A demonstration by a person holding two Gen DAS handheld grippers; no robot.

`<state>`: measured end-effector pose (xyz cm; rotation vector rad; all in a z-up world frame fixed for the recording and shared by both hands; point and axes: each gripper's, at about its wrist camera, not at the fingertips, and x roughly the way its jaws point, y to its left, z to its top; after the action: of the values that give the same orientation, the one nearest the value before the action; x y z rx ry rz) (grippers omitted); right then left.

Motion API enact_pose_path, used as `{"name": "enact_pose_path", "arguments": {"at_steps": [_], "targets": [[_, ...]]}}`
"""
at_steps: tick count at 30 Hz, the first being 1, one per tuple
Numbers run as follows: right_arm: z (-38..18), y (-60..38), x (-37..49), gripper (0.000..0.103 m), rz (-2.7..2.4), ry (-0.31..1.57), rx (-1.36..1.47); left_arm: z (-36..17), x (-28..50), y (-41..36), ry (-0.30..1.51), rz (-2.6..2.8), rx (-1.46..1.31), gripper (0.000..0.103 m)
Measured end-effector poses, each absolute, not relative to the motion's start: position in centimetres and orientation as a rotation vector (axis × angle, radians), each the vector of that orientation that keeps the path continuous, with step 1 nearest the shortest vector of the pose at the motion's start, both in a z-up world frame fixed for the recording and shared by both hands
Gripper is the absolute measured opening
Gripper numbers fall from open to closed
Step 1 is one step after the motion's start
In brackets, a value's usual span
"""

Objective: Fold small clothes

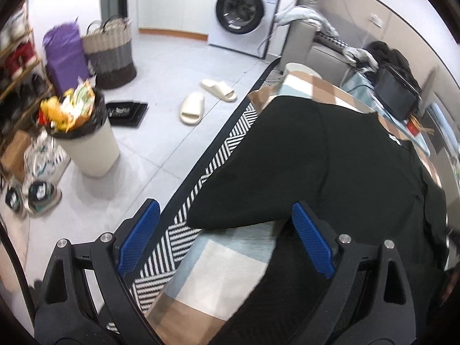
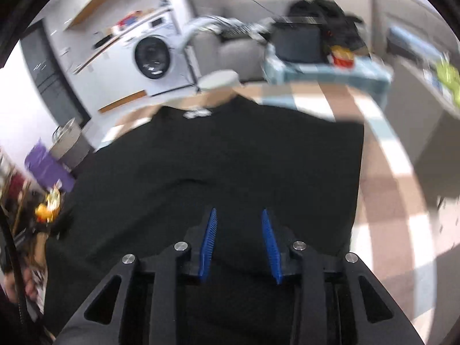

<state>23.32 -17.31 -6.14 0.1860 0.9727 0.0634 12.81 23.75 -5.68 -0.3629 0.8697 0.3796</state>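
A black garment lies spread on a table covered with a checked cloth. In the left wrist view my left gripper is wide open, its blue pads either side of the garment's near left corner, above the table edge. In the right wrist view the garment fills the middle, with a white label at its far edge. My right gripper hovers over the garment's near part, jaws partly open and empty.
A full waste bin, a purple bag, a woven basket, slippers and a washing machine stand on the floor to the left. A striped rug runs beside the table. A dark monitor sits behind.
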Motion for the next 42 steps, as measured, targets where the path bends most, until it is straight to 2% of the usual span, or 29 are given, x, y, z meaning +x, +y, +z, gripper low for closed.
{"name": "enact_pose_path", "arguments": {"at_steps": [1, 2, 8, 12, 15, 17, 22, 27, 30, 34, 36, 38, 42], "targets": [[-7.0, -17.3, 23.6, 0.028, 0.073, 1.008, 0.182, -6.1, 12.6, 24.3, 0.874, 0.383, -0.392, 0.092], [-7.6, -17.4, 23.4, 0.027, 0.078, 1.033, 0.175, -6.5, 12.7, 24.6, 0.879, 0.385, -0.415, 0.092], [-7.4, -17.7, 22.1, 0.027, 0.092, 1.03, 0.179, -9.9, 12.2, 29.1, 0.908, 0.371, -0.663, 0.092], [-6.5, -17.8, 21.3, 0.027, 0.093, 1.004, 0.191, -12.6, 13.3, 31.3, 0.941, 0.303, -0.815, 0.081], [-6.3, -17.9, 20.6, 0.027, 0.096, 1.001, 0.196, -13.8, 14.2, 31.8, 0.941, 0.238, -0.88, 0.061], [-6.4, -18.0, 20.4, 0.027, 0.089, 0.999, 0.206, -13.9, 14.6, 31.9, 0.898, 0.192, -0.923, 0.031], [-6.5, -18.7, 19.6, 0.027, 0.075, 0.994, 0.237, -10.6, 15.8, 30.1, 0.8, 0.217, -0.731, 0.015], [-6.0, -19.1, 18.5, 0.027, 0.083, 0.971, 0.26, -4.4, 18.7, 25.9, 0.728, 0.191, -0.514, 0.014], [-5.6, -19.3, 17.8, 0.027, 0.091, 0.957, 0.276, -0.3, 21.4, 20.3, 0.687, 0.076, -0.388, 0.013], [-5.0, -20.0, 16.8, 0.027, 0.088, 0.937, 0.288, 1.3, 24.8, 11.2, 0.71, -0.137, -0.331, 0.014], [-4.7, -20.4, 16.2, 0.027, 0.08, 0.929, 0.293, 0.6, 26.1, 6.9, 0.768, -0.24, -0.306, 0.023], [-4.7, -20.9, 15.9, 0.027, 0.062, 0.928, 0.296, -0.9, 26.9, 3.6, 0.863, -0.272, -0.272, 0.047], [-4.7, -21.7, 15.2, 0.027, 0.039, 0.933, 0.304, -2.5, 25.9, 1.3, 0.898, -0.234, -0.19, 0.06]]}}
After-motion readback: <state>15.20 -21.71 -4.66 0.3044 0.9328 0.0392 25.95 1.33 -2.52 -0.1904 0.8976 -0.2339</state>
